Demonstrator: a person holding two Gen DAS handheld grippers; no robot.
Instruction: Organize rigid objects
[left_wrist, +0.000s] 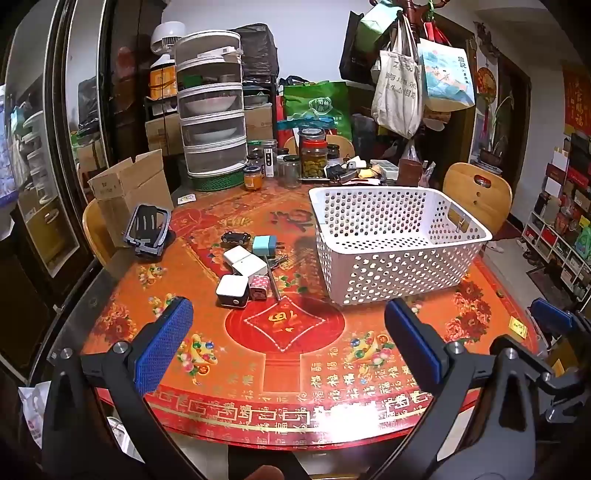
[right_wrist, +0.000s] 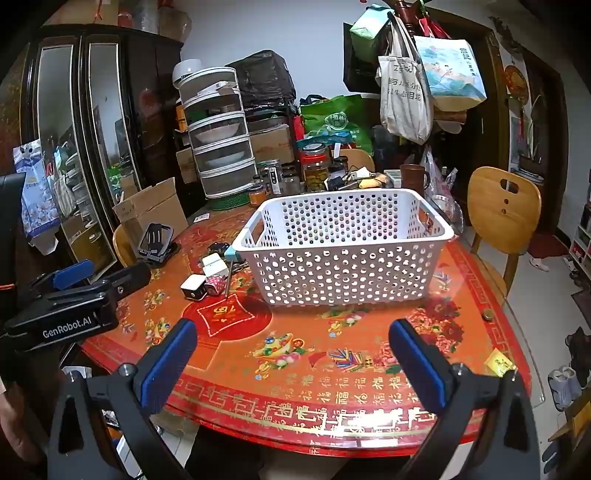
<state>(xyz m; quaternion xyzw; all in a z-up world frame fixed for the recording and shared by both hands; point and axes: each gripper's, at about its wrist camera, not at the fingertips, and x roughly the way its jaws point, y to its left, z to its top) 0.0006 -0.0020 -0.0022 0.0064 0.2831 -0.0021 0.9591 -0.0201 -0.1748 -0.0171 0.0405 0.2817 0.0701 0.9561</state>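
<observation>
White basket (right_wrist: 343, 254) hides chargers (left_wrist: 240, 273) rightward; both claws (left_wrist: 288, 332) (right_wrist: 291, 350) gape empty.

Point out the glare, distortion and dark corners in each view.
Left wrist view: white glare blows out the table's near edge; fisheye bends the cabinet; corners vignetted black. Right wrist view: the same glare on the near edge, curved cabinet, dark corners; basket looks sharp.

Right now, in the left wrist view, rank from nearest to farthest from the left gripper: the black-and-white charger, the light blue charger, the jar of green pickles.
From the left gripper:
1. Black-and-white charger, just ahead, left of centre.
2. Light blue charger, farther back in the same cluster.
3. Jar of green pickles, at the table's far edge.
</observation>
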